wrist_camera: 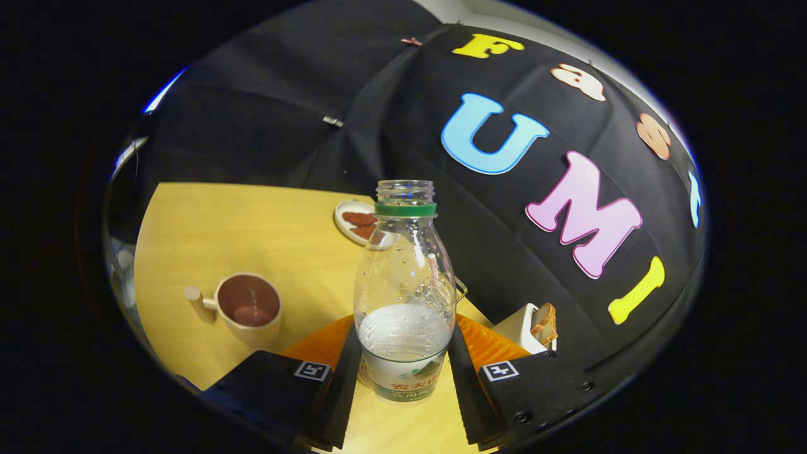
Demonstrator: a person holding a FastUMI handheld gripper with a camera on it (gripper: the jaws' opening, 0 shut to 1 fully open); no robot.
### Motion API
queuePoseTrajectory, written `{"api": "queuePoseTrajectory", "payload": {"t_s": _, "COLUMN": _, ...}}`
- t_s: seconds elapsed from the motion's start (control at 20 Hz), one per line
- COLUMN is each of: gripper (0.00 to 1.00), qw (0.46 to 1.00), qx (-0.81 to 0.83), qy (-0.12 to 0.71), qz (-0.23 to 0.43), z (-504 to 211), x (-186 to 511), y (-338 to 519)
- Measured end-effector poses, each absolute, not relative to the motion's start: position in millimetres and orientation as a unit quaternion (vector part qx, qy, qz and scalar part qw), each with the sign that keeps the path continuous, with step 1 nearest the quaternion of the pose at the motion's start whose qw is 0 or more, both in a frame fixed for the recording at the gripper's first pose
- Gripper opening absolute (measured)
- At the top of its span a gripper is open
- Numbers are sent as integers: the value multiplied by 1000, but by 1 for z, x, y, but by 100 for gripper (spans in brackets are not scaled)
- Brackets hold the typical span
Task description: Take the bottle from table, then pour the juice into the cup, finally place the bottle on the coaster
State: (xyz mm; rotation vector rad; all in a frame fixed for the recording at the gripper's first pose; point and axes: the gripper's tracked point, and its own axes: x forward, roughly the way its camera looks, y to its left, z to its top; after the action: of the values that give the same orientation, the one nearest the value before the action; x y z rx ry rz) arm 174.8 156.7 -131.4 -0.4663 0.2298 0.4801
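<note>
Here the fingers (403,372) pinch the bottle (405,296) between them — upright, uncapped, cup (248,308) off to its left.

Coaster (488,343) mostly hidden behind bottle (404,296) and fingers (463,378). Finger–bottle contact unclear. Plate (353,221) partly behind bottle neck.

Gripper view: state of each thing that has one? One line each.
bottle: upright, uncapped, partly full, between the fingers over the orange coaster.
gripper: fingers against both sides of the bottle's base.
cup: upright on table, liquid inside.
small plate: holds reddish pieces.
toaster: bread slice sticking out.
</note>
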Motion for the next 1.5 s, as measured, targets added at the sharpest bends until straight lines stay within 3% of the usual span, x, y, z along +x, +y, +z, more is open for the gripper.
{"api": "queuePoseTrajectory", "payload": {"t_s": 0.6, "gripper": 72, "qw": 968, "qx": 48, "qy": 139, "qz": 202, "z": -194, "x": 236, "y": 127}}
{"api": "queuePoseTrajectory", "payload": {"t_s": 1.45, "gripper": 80, "qw": 975, "qx": 12, "qy": 118, "qz": 188, "z": -216, "x": 235, "y": 120}}
{"api": "queuePoseTrajectory", "payload": {"t_s": 1.5, "gripper": 89, "qw": 975, "qx": 7, "qy": 118, "qz": 188, "z": -215, "x": 234, "y": 120}}
